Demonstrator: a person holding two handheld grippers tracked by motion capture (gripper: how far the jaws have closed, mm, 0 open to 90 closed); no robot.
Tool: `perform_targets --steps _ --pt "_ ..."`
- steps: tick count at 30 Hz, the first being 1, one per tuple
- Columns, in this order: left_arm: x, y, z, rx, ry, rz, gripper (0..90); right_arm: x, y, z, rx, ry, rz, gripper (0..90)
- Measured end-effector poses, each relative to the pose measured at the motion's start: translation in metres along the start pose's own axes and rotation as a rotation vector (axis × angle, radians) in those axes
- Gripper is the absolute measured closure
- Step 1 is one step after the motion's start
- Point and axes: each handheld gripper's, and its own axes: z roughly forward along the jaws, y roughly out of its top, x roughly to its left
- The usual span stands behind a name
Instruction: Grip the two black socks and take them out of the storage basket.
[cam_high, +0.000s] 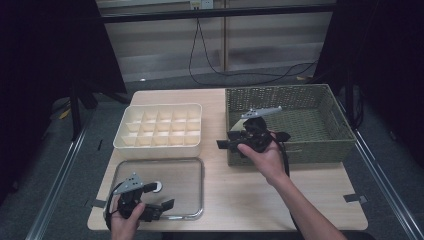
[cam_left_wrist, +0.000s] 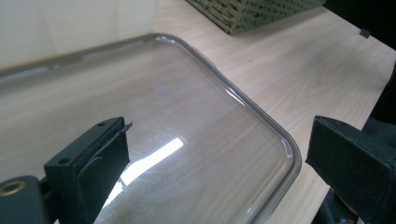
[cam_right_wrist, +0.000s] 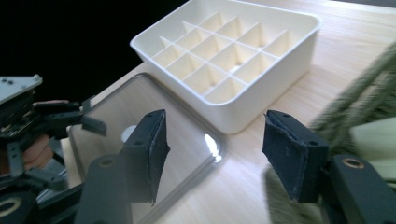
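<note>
My left hand-held gripper (cam_high: 159, 196) sits at about seven o'clock on the table (cam_high: 240, 200), low over the clear lid (cam_high: 170, 172) that lies flat there. Its jaws stand wide apart with nothing between them; in the left gripper view one jaw is over the lid's glossy panel and the other is past its rounded corner, over bare wood, so the lid (cam_left_wrist: 196, 121) rim runs between them. I cannot tell whether either jaw touches the lid.

My right hand-held gripper (cam_high: 231, 143) is at about three o'clock from the table's middle, held in my right hand (cam_high: 267, 157) just at the front wall of the woven basket (cam_high: 320, 145). Its jaws are also spread wide and hold nothing. They point toward nine o'clock, and in the right gripper view they frame the near corner of the cream divided tray (cam_right_wrist: 243, 51) and the far edge of the lid (cam_right_wrist: 187, 140).

The divided tray (cam_high: 159, 127) stands just beyond the lid, at about eleven o'clock, its compartments bare. The basket stands beside it at about one o'clock, close but apart.
</note>
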Motion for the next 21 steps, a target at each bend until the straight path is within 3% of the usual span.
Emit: perform_targets --steps 3,6,8,11,16,21 --pt "-0.001 -0.002 0.002 -0.016 -0.008 -0.018 5.4 -0.01 0.003 -0.004 0.003 -0.015 0.007 39.9" --pt "-0.001 -0.002 0.004 -0.004 -0.011 -0.015 5.4 -0.03 0.005 -0.009 0.006 0.003 0.066 39.9" --pt "-0.001 -0.003 0.005 0.008 -0.011 -0.023 5.3 -0.04 0.006 -0.013 0.022 -0.041 0.067 39.9" --pt "0.0 -0.004 0.007 0.031 0.016 -0.034 4.5 -0.051 0.008 -0.017 0.064 -0.066 0.064 39.0" --pt "0.001 -0.004 0.004 0.025 0.004 -0.027 4.3 -0.07 0.017 -0.027 0.077 -0.133 0.073 36.7" --pt "0.003 -0.006 0.002 0.02 0.003 -0.034 4.3 -0.1 0.021 -0.027 0.148 -0.192 0.099 32.9"
